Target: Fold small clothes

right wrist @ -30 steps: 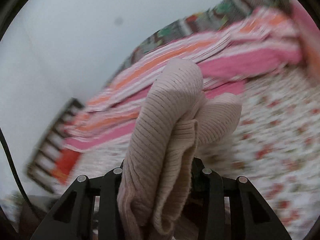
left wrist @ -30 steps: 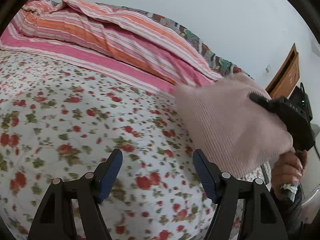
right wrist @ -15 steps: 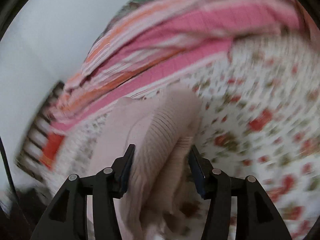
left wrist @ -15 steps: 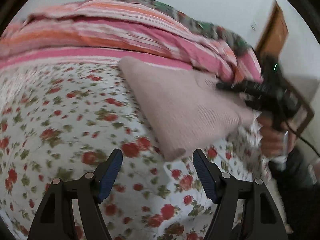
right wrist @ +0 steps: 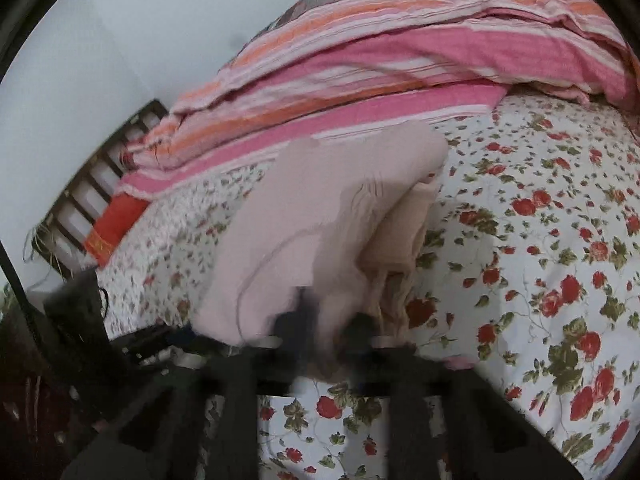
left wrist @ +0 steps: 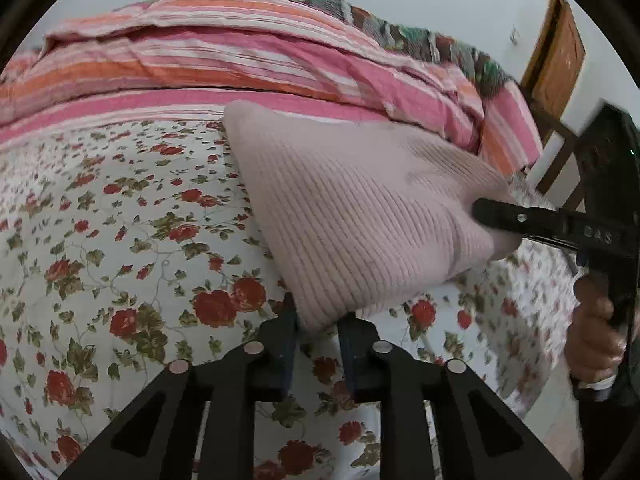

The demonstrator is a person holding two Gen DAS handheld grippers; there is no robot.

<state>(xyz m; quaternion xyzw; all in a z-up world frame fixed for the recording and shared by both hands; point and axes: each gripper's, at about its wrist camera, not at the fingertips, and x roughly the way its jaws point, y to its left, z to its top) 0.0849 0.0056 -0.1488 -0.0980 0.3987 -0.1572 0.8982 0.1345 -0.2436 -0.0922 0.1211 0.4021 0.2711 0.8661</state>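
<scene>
Pale pink ribbed knit, one small garment (left wrist: 360, 216), soft and light by the look of it: it sags between its two held points and drapes rather than standing stiff, so I judge it will stretch and slump if I pull unevenly. Location: lifted partly clear of the bed (left wrist: 120, 240), over the floral sheet, with the far corner seeming to touch the sheet near the striped quilt (left wrist: 240, 52) bunched along the wall side. Holds: my left hand-held gripper (left wrist: 318, 334) is closed down on the near bottom corner, blue pads pinching a narrow tip of fabric; my right hand-held gripper (left wrist: 486, 210) has its black finger laid across the garment's right edge, and from the left wrist view it appears clamped there. The right wrist view is motion-blurred around its own fingers (right wrist: 320, 332), yet the knit clearly bunches up between them, so I read that side as gripping too. Handling note: ribbed knit offers good friction, little risk of slipping, nothing fragile; the risk I see is that thin corner holds bite only one layer while the rest hangs loose. Best purchase, in my judgement, is at corners or a hem edge, keeping the cloth taut between both holds before laying it flat. A dark wooden headboard (right wrist: 100, 168) sits behind.
</scene>
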